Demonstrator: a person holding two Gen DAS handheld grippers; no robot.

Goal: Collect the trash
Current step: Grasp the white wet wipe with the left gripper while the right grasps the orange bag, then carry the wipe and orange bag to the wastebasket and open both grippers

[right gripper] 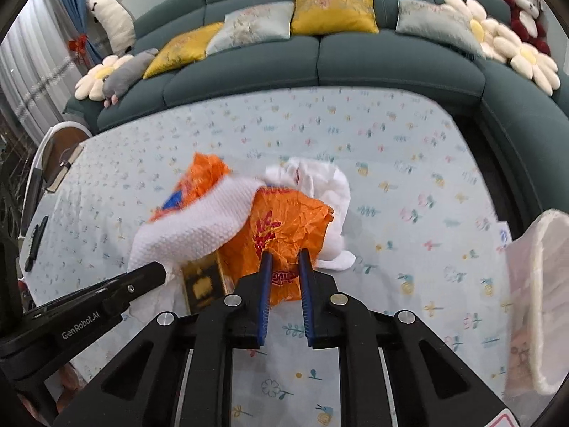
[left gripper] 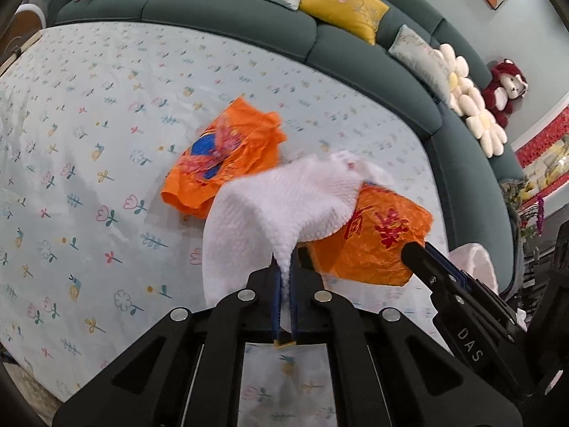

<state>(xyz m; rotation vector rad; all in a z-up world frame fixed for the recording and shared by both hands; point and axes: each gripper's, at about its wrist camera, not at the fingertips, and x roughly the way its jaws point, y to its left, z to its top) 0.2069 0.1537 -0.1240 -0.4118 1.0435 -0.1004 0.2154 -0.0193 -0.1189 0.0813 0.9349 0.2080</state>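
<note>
Floral tablecloth (right gripper: 409, 149) — gold box (right gripper: 202, 281) half-hidden under white towel (right gripper: 199, 224)

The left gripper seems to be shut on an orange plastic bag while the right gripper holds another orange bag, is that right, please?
Not quite: the left gripper is shut on a white textured paper towel, not an orange bag, as the left wrist view shows. The rest holds: the right gripper holds an orange bag between its fingers.

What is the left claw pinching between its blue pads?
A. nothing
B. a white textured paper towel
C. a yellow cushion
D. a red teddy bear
B: the left gripper is shut on the white textured paper towel, which drapes over the orange plastic bag.
</note>
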